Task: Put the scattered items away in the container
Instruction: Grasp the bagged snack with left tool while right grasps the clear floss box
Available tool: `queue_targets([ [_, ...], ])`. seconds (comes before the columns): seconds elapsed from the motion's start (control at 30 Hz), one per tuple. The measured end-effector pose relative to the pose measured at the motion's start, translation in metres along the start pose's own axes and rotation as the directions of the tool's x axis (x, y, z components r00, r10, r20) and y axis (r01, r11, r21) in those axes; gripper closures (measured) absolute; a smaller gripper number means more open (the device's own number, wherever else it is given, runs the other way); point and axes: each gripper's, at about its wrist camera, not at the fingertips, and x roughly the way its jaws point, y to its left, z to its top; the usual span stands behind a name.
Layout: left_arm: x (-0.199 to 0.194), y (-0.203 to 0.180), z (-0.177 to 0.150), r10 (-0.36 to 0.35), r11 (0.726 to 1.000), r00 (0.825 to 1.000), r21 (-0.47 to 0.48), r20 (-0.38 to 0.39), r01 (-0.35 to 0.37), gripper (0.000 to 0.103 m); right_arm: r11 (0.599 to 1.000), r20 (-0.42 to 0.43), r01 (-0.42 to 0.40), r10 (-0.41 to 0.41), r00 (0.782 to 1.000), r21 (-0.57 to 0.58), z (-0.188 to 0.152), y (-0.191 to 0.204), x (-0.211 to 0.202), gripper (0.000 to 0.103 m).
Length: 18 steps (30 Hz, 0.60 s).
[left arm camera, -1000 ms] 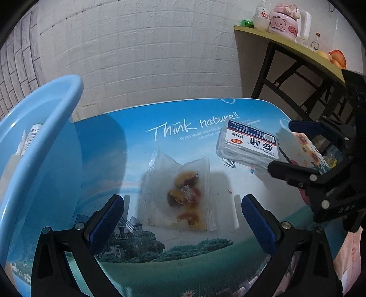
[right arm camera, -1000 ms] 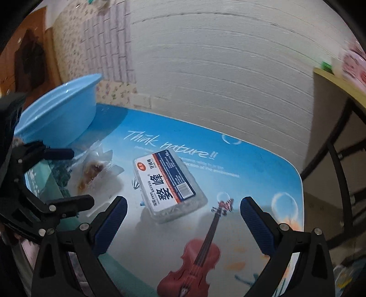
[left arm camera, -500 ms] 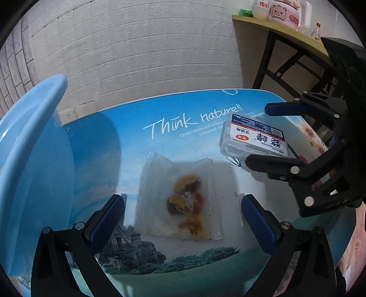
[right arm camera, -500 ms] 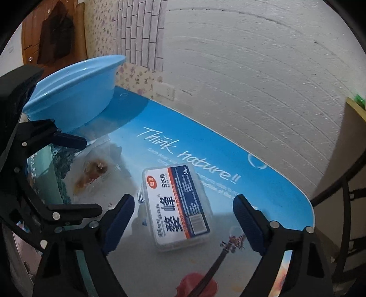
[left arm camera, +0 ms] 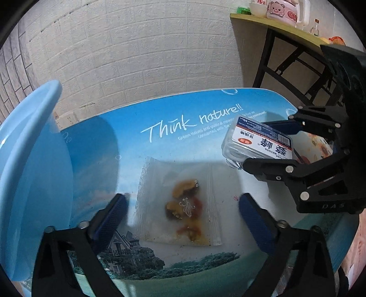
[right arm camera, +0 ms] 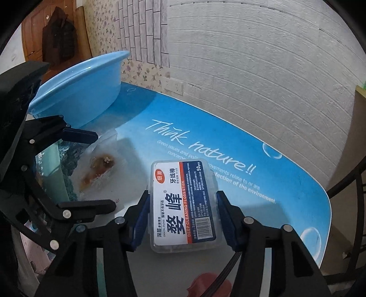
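The right gripper [right arm camera: 183, 217] clamps a clear floss box [right arm camera: 184, 205] by its long sides, on or just above the blue table [right arm camera: 263, 182], well right of the blue basin [right arm camera: 87, 91]. Nearer the basin, the left gripper [left arm camera: 183, 217], jaws wide apart, straddles a clear snack bag [left arm camera: 180, 205] lying flat.

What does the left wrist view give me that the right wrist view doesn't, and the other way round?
Left wrist only: the side table with the pink kettle, and the snack bag lying flat between the open left gripper jaws.
Right wrist only: the wooden door, and the right gripper shut on the dental floss box.
Both: blue basin, snack bag, floss box.
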Motion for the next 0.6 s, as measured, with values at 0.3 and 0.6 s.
queue_targets([
  [0.3,-0.012,-0.002,-0.005,-0.007,1.000,0.999,0.009,0.034,0.007,0.057,0.985,-0.026,0.081,-0.078,0.997,0.154,-0.008,-0.004,-0.004,0.046],
  [0.6,-0.026,-0.014,-0.017,-0.041,0.999,0.997,0.019,0.059,0.040,0.070,0.939,-0.011,0.133,-0.136,0.991,0.319,-0.028,0.008,-0.023,0.047],
])
